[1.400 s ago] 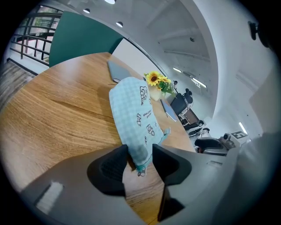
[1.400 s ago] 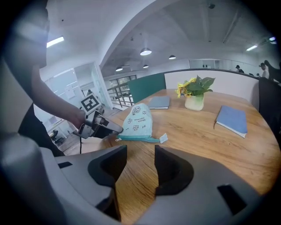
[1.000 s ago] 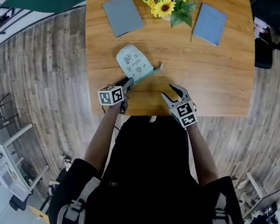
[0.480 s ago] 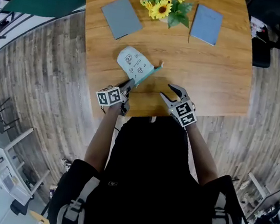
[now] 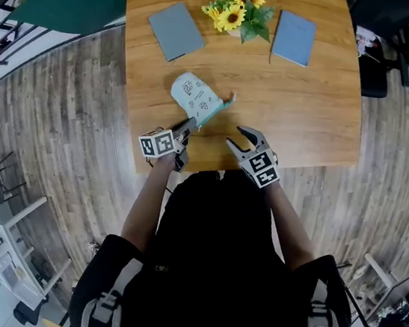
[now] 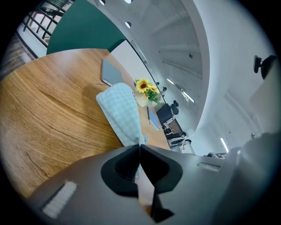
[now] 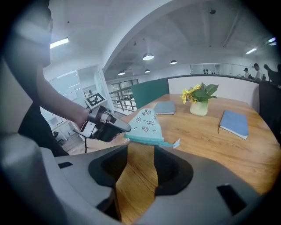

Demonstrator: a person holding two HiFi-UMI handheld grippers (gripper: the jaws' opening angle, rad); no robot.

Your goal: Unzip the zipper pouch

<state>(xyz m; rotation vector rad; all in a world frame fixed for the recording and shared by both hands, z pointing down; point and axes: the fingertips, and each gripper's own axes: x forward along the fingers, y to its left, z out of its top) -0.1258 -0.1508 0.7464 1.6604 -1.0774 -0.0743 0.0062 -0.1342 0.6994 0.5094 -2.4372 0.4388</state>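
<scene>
A black short-sleeved top [image 5: 205,265] with grey-striped straps [image 5: 110,306] is worn. The left gripper [image 5: 192,124] and right gripper [image 5: 236,136] are fitted with dark fingers [image 5: 250,134] and black-and-white marker cubes [image 5: 157,143].

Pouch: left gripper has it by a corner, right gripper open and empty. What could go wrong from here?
1. The left gripper is shut on only the near corner of the pouch. A tug on the zipper could pull that thin hold loose.
2. The pull tab is small and sticks out at the pouch's far end, away from the held corner. The open right gripper could miss it or pinch fabric instead.
</scene>
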